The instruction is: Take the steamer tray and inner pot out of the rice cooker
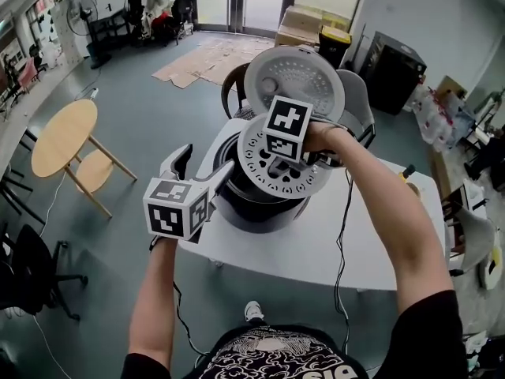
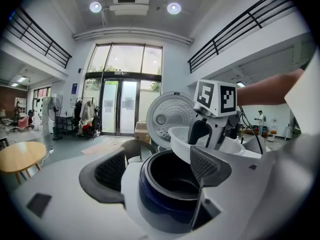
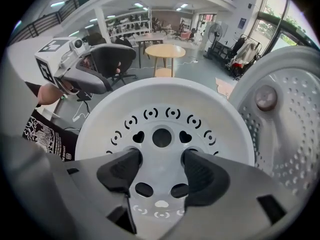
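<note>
The white perforated steamer tray (image 1: 268, 174) hangs tilted above the rice cooker (image 1: 237, 204), clear of its rim. My right gripper (image 1: 288, 160) points steeply down and is shut on the tray (image 3: 162, 109); its fingertips (image 3: 120, 171) sit in holes near the tray's centre. Under the tray the dark inner pot (image 2: 170, 176) sits in the cooker. The cooker's lid (image 1: 293, 73) stands open behind. My left gripper (image 1: 203, 166) is open at the cooker's left side, nothing pressed between its pads (image 2: 107, 171). The pot shows beyond its jaws.
The cooker stands on a white table (image 1: 331, 243) with chairs (image 1: 357, 105) behind it. A small yellow-black object (image 1: 408, 178) lies at the table's right edge. A round wooden table (image 1: 63, 136) stands on the floor to the left.
</note>
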Motion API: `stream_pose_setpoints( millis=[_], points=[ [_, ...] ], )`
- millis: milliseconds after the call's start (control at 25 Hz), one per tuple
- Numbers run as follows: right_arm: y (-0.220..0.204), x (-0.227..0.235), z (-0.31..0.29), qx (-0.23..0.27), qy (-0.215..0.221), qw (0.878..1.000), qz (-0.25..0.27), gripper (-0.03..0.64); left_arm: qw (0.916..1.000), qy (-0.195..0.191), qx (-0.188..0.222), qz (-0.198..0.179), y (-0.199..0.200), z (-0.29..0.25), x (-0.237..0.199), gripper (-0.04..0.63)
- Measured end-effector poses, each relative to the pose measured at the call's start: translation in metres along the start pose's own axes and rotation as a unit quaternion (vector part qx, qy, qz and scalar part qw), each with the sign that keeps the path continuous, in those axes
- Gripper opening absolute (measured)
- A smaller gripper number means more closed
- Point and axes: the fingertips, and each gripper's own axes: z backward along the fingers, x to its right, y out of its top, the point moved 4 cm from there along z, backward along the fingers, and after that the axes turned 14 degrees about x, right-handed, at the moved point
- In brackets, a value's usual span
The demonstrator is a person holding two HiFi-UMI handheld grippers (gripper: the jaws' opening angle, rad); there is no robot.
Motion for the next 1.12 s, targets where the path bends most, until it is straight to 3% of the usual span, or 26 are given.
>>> stream_pose_setpoints(
  millis=[480, 600, 840, 1120],
  points=[
    [-0.087, -0.009, 0.099, -0.004, -0.056, 0.995, -0.087, 0.298, 0.9932, -0.115, 0.017, -0.008, 0.046, -0.046, 0.108, 0.397],
    [-0.128, -0.008, 0.119, -0.005, -0.071, 0.99, -0.123, 0.298, 0.9879, -0.154, 0.012, -0.012, 0.049, -0.068, 0.146, 0.397],
    [-0.254, -0.01, 0.163, -0.007, -0.099, 0.976, -0.192, 0.296, 0.9742, -0.224, 0.009, -0.021, 0.036, -0.111, 0.263, 0.397],
    [-0.329, -0.026, 0.178, -0.014, -0.128, 0.955, -0.269, 0.296, 0.9567, -0.29, -0.002, -0.025, 0.019, -0.131, 0.32, 0.397]
  ],
)
